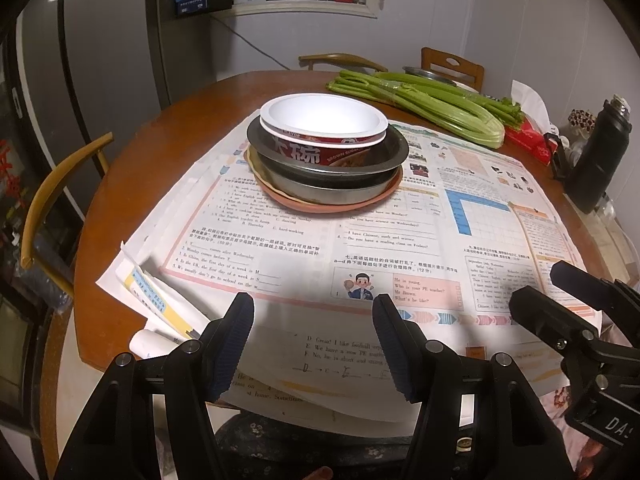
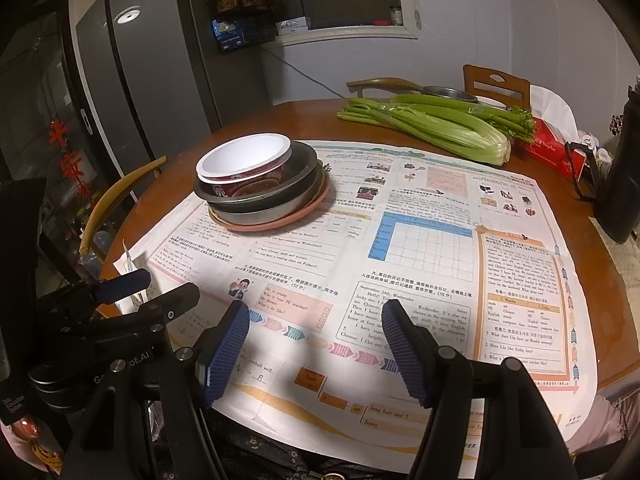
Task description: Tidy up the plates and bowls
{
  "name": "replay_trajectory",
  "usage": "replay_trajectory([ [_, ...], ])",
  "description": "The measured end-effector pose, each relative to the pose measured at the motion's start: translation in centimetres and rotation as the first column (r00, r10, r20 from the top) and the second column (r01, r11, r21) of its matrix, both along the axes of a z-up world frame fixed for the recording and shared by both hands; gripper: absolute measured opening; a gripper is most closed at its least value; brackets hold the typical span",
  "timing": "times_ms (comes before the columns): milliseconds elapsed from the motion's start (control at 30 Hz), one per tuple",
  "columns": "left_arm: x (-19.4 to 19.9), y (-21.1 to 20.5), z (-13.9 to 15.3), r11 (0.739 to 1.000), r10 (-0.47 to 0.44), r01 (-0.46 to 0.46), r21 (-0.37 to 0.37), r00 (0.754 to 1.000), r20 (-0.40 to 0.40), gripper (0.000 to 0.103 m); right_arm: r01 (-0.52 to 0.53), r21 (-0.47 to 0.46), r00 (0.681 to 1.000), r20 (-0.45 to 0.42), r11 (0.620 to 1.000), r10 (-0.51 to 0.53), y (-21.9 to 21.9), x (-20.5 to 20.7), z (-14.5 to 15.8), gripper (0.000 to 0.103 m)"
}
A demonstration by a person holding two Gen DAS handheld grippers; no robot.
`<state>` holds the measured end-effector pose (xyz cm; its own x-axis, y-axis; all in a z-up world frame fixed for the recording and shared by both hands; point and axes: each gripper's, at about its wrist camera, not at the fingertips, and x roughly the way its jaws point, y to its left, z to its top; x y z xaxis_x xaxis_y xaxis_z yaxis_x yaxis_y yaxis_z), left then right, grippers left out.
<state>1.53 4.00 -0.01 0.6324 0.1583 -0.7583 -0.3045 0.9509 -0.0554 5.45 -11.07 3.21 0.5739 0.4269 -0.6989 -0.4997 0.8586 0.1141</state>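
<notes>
In the left wrist view the left gripper fills the bottom of the frame, angled downward over the near edge of the table, its two blue ribbed pads spread apart with only printed paper showing between them: released, gripping nothing. The right gripper sits the same way at the bottom of its own view, pads parted and empty, pitched down toward the sheets; it also shows at the lower right of the left wrist view, where its black fingers jut toward upper left. Beyond both lies a spread of printed worksheet papers covering the round brown wooden table. Above centre in the left view stands the stack: a white paper bowl with a red printed side nested in two grey metal pans, all on a flat pinkish plate. Farther back, at upper right, lies a bunch of green celery.
</notes>
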Motion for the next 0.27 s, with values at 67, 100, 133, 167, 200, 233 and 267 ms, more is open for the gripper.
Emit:
replay_trajectory([
  [67,0.3,0.2,-0.2,1.000,0.000,0.000,-0.008,1.000,-0.007,0.064,0.002,0.003,1.000,-0.002,1.000,-0.002,-0.1,0.0,0.0,0.069],
  [100,0.4,0.4,-0.3,1.000,-0.003,0.003,-0.019,1.000,-0.013,0.064,0.002,0.004,1.000,-0.003,1.000,-0.002,-0.1,0.1,0.0,0.069],
  [133,0.7,0.6,-0.4,1.000,-0.005,0.005,-0.029,1.000,-0.015,0.064,0.002,0.004,1.000,-0.005,1.000,-0.002,-0.2,0.2,-0.1,0.069],
  [167,0.9,0.9,-0.3,0.999,-0.007,0.006,-0.031,1.000,-0.012,0.064,0.000,0.003,1.000,-0.009,1.000,0.000,-0.2,0.3,-0.1,0.069],
  [200,1.1,1.2,-0.1,0.999,-0.006,0.006,-0.034,1.000,-0.010,0.064,0.000,0.001,1.000,-0.019,1.000,0.000,-0.3,0.6,-0.1,0.069],
  [233,1.4,1.8,0.2,0.999,-0.005,0.005,-0.037,1.000,-0.006,0.064,0.000,-0.003,1.000,-0.027,1.000,0.000,-0.4,0.9,-0.1,0.069],
  [267,1.9,2.7,0.9,0.999,-0.006,0.006,-0.042,1.000,0.004,0.064,-0.002,-0.005,0.999,-0.033,1.000,0.002,-0.7,1.2,0.1,0.069],
])
